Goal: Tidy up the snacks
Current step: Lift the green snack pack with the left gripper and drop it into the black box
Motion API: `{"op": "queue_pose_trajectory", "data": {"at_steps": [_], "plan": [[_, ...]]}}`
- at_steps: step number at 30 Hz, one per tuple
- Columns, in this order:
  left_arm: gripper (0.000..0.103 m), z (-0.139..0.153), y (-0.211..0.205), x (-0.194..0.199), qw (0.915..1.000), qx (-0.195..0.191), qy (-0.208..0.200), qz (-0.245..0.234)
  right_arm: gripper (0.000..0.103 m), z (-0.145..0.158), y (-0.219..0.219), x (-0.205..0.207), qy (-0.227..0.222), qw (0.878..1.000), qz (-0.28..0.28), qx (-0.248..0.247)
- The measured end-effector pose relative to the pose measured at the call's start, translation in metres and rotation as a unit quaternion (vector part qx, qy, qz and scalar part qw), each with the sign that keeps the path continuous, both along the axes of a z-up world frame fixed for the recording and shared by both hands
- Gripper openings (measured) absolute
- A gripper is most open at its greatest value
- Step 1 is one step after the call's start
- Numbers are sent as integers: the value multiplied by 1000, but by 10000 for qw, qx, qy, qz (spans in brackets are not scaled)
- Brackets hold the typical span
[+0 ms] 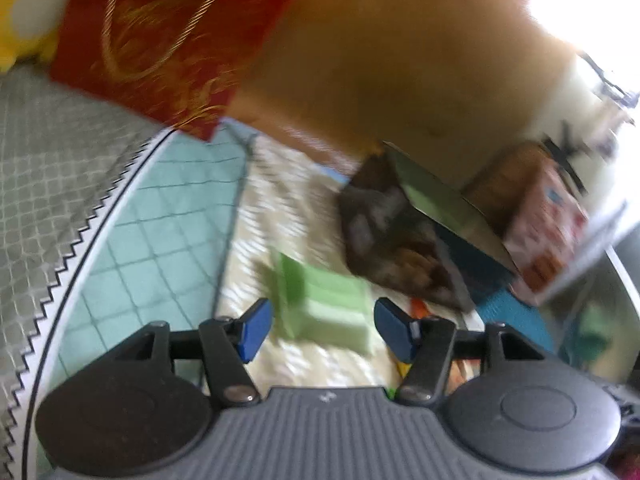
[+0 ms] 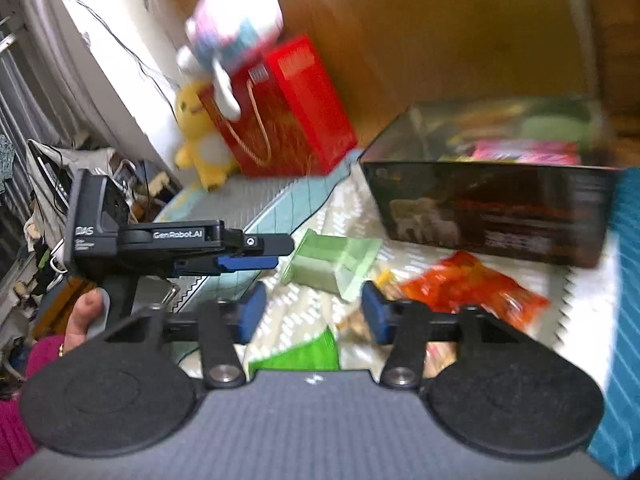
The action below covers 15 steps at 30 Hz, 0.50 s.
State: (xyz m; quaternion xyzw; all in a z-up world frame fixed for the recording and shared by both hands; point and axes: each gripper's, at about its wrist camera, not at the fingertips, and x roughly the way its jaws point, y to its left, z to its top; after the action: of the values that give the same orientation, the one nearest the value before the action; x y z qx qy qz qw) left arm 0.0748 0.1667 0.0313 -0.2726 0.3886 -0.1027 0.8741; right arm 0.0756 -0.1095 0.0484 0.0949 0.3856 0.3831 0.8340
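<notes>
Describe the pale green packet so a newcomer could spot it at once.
Start at the big dark cardboard box standing on the cream quilted bedcover. Just left of its front corner lies the pale green translucent packet; unlike the crinkly orange snack bag to its right, it is boxy and see-through.

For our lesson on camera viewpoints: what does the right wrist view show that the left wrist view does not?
Only the right wrist view: the left tool from the side, the hand holding it, a white soft toy, an orange packet.
Only the left wrist view: a white and red box.
Both: the pale green packet, red gift bag, dark box.
</notes>
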Motion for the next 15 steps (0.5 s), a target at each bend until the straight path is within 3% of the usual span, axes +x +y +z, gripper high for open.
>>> {"op": "queue_pose_trajectory", "data": {"at_steps": [5, 8, 9, 10, 11, 15], "plan": [[52, -12, 2, 24, 9997, -13, 233, 55, 48, -29, 36, 43, 223, 9980, 101, -585], [51, -15, -4, 26, 9999, 11, 157, 6, 49, -38, 43, 45, 248, 9981, 305, -464], [50, -15, -6, 25, 9999, 53, 135, -6, 47, -37, 47, 40, 155, 9979, 362, -517], [41, -17, -7, 25, 9999, 55, 131, -55, 46, -36, 49, 33, 23, 9977, 357, -569], [39, -18, -10, 25, 9998, 47, 171, -125, 35, -33, 49, 24, -189, 9975, 363, -581], [38, -6, -21, 19, 9995, 180, 116, -211, 35, -13, 38, -2, -1017, 9929, 262, -558]]}}
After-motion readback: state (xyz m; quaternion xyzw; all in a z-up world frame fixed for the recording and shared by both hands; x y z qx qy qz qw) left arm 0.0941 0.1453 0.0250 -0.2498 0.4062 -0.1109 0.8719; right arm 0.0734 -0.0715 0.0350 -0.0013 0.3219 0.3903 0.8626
